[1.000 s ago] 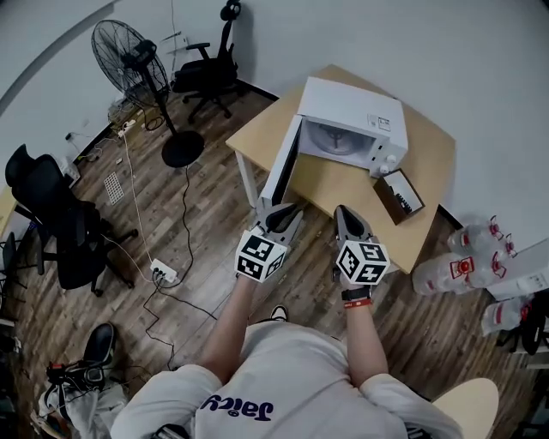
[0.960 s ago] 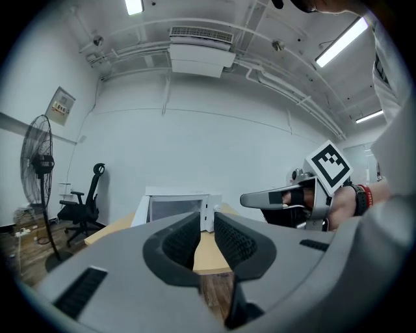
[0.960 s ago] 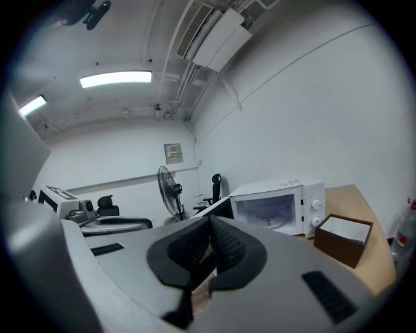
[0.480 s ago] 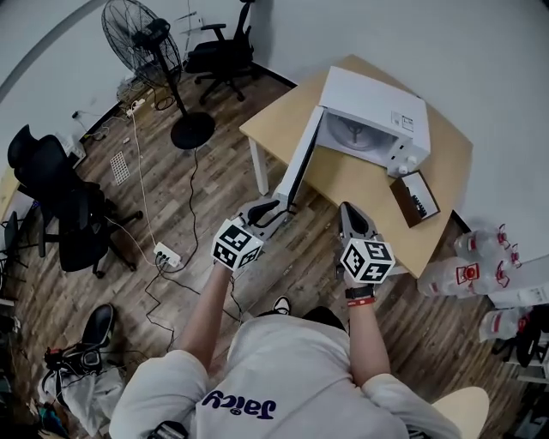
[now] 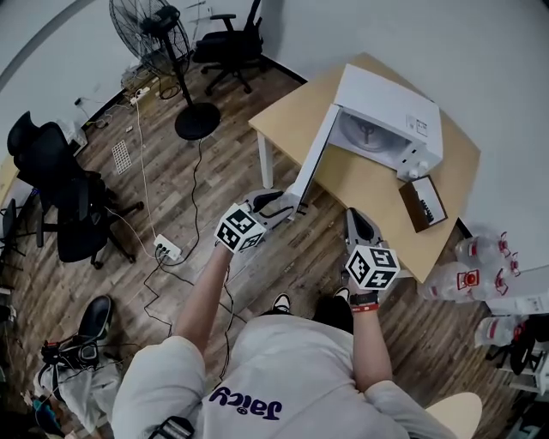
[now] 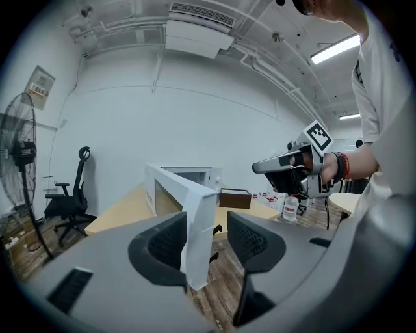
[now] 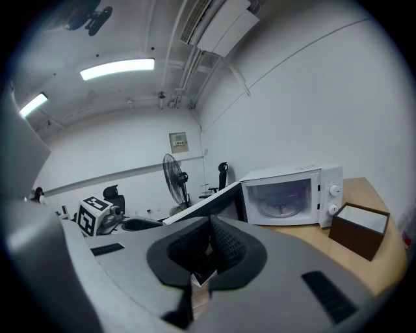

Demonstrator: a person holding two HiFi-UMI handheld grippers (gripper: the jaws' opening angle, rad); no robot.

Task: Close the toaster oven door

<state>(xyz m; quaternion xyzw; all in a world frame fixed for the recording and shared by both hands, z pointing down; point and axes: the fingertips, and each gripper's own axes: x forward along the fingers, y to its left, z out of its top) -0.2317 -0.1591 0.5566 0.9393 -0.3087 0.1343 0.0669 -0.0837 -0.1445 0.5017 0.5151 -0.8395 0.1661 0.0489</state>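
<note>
Now, on the wooden table (image 5: 360, 184) the white toaster oven (image 5: 390, 107) sits with its door (image 5: 313, 163) swung wide, free edge jutting past the tabletop toward us. Our left gripper (image 5: 283, 204) has just been opening its jaws, which stand wide with that edge between them, neither pad pressing as far as we can tell. Our right gripper (image 5: 352, 216) hangs apart, jaws together on nothing. We should set one left finger flat against the door's outer face and sweep steadily round the hinge until it shuts.

place: office | signs: swivel chairs (image 5: 64, 193), pedestal fan (image 5: 151, 24), wood desk (image 5: 287, 120)
</note>
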